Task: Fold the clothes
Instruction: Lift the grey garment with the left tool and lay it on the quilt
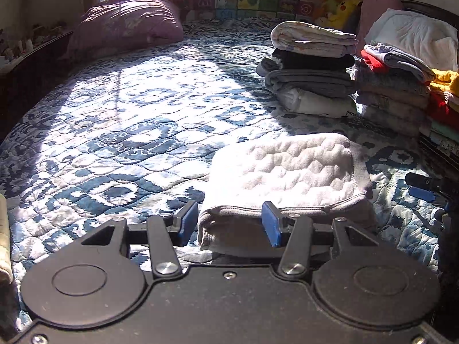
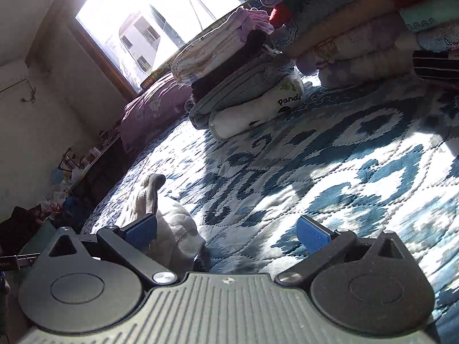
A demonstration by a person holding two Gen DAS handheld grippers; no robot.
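Left gripper (image 1: 229,225) jaws apart, straddling near edge of folded garment (image 1: 287,169) on quilt (image 1: 114,132). Right gripper (image 2: 226,233) jaws wide apart, garment beside left pad (image 2: 140,232). 2 stacks (image 1: 312,68) behind.

A bed under a blue-and-white quilted patterned bedspread (image 1: 137,120) fills the room, sunlight pooling across it. At twelve o'clock a bright wood-framed window (image 2: 149,28) – a pale building beyond. A mauve pillow (image 1: 129,25) lies at eleven; cream plaster walls (image 2: 43,91) stand at nine.
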